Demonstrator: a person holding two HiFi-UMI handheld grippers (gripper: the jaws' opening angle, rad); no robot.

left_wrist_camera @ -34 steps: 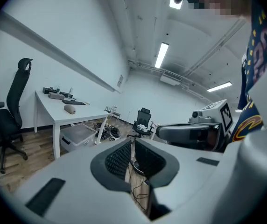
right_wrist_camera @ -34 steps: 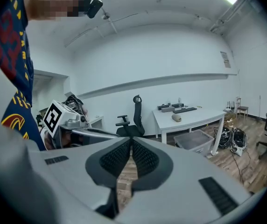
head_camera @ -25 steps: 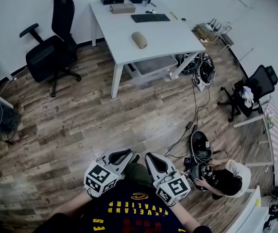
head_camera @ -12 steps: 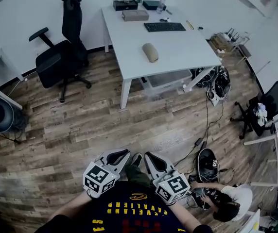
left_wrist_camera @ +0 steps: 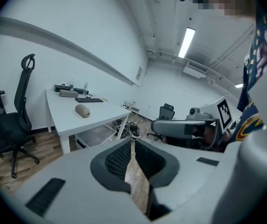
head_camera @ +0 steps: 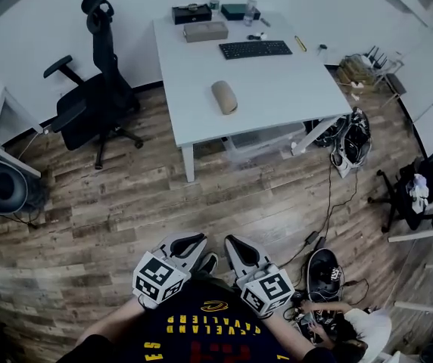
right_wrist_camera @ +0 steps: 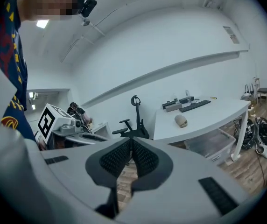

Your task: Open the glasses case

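Left gripper (head_camera: 195, 242) was held close to the torso, jaws closed on nothing. The tan glasses case (head_camera: 224, 97) lay shut and untouched on the white desk (head_camera: 292, 89), well apart across the wooden floor (head_camera: 163, 195). Right gripper (head_camera: 235, 245) was likewise closed and empty. Both were evidently carried idle pending approach.

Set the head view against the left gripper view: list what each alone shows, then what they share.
Head view only: a person crouched on the floor. Left gripper view only: the ceiling light strip. Both: the white table, the tan glasses case, the keyboard, the black office chair, and the left gripper and right gripper, each shut.
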